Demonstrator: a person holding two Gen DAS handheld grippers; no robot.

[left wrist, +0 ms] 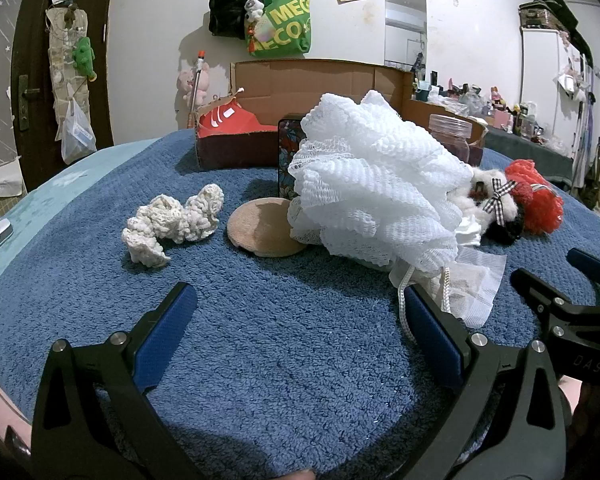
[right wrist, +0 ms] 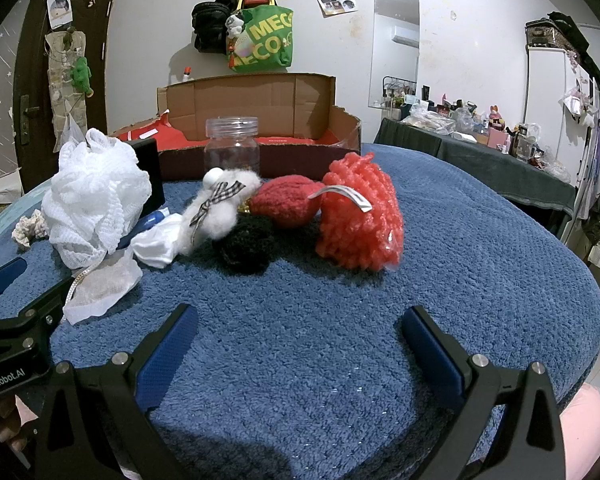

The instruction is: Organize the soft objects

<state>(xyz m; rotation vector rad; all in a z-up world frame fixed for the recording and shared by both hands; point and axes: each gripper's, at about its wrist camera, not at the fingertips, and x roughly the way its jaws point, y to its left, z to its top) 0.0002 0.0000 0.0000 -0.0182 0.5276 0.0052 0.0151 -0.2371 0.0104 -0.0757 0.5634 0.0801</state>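
Observation:
Soft things lie on a blue towel (left wrist: 260,360). A white mesh bath pouf (left wrist: 372,184) fills the middle of the left wrist view; it also shows in the right wrist view (right wrist: 96,196). A cream crocheted piece (left wrist: 172,224) and a round tan sponge (left wrist: 260,228) lie left of it. A white plush with a checked bow (right wrist: 220,208), a black pompom (right wrist: 244,244), a red knitted ball (right wrist: 288,204) and a red-orange pouf (right wrist: 360,224) lie ahead of my right gripper (right wrist: 300,340). My left gripper (left wrist: 300,320) is open and empty. The right gripper is open and empty.
An open cardboard box with a red lining (right wrist: 260,136) stands at the back. A clear plastic jar (right wrist: 232,148) stands in front of it. A dark patterned case (left wrist: 290,152) stands behind the white pouf. A gauze cloth (left wrist: 476,288) lies by the left gripper's right finger.

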